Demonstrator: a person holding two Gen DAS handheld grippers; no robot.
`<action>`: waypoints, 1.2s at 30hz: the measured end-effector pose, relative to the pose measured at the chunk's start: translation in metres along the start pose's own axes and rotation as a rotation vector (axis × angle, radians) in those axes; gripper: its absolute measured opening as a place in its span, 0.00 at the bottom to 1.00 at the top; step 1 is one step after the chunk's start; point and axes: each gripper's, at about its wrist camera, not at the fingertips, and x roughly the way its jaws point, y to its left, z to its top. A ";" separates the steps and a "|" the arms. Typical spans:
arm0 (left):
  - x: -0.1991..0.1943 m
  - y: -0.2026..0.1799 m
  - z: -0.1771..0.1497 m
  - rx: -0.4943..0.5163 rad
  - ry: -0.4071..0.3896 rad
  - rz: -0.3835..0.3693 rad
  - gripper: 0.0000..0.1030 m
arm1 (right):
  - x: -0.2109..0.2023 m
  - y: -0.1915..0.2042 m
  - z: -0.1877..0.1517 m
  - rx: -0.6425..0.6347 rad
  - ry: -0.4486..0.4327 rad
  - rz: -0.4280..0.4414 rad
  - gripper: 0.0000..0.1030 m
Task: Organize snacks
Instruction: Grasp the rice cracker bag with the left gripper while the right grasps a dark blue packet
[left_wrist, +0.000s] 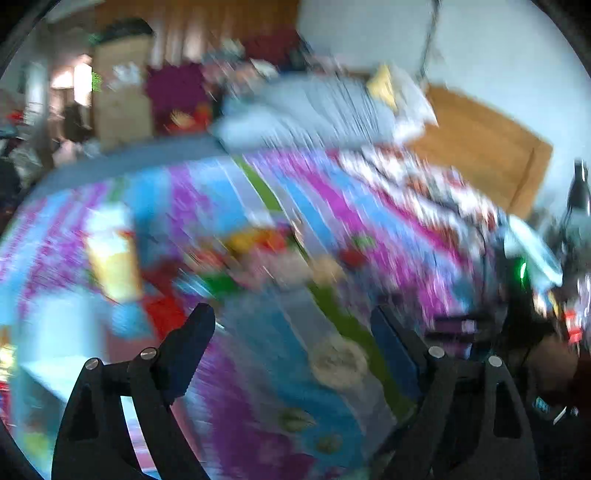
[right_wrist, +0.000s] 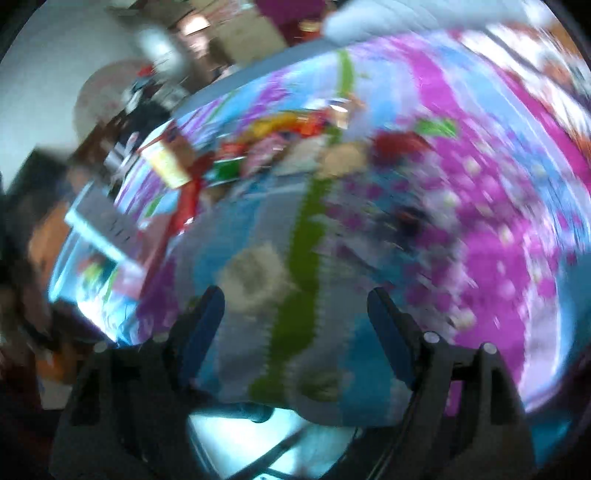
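Note:
Both views are heavily blurred. A heap of colourful snack packets (left_wrist: 258, 254) lies on a bed with a blue, purple and green patterned cover (left_wrist: 332, 221). A tall pale box with a yellow front (left_wrist: 114, 258) stands at the heap's left. My left gripper (left_wrist: 291, 317) hangs over the cover in front of the heap, open, nothing between its fingers. In the right wrist view the snack packets (right_wrist: 269, 144) lie further up the cover (right_wrist: 480, 221), with the yellow-fronted box (right_wrist: 168, 162) to their left. My right gripper (right_wrist: 295, 299) is open and holds nothing.
A light blue bin or tray (right_wrist: 99, 229) sits at the bed's left edge. Folded grey bedding and pillows (left_wrist: 314, 107) lie at the bed's far end, by a wooden headboard (left_wrist: 484, 147). Cardboard boxes (left_wrist: 122, 99) and clutter stand beyond the bed.

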 end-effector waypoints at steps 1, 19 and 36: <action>0.021 -0.009 -0.008 0.023 0.045 -0.028 0.85 | 0.000 -0.006 -0.001 0.012 -0.003 0.006 0.79; 0.156 -0.059 -0.065 0.185 0.256 -0.082 0.89 | 0.023 -0.044 -0.007 0.039 0.024 0.121 0.79; 0.175 -0.047 -0.071 0.115 0.257 -0.091 0.80 | 0.040 -0.064 0.023 0.104 -0.008 0.060 0.71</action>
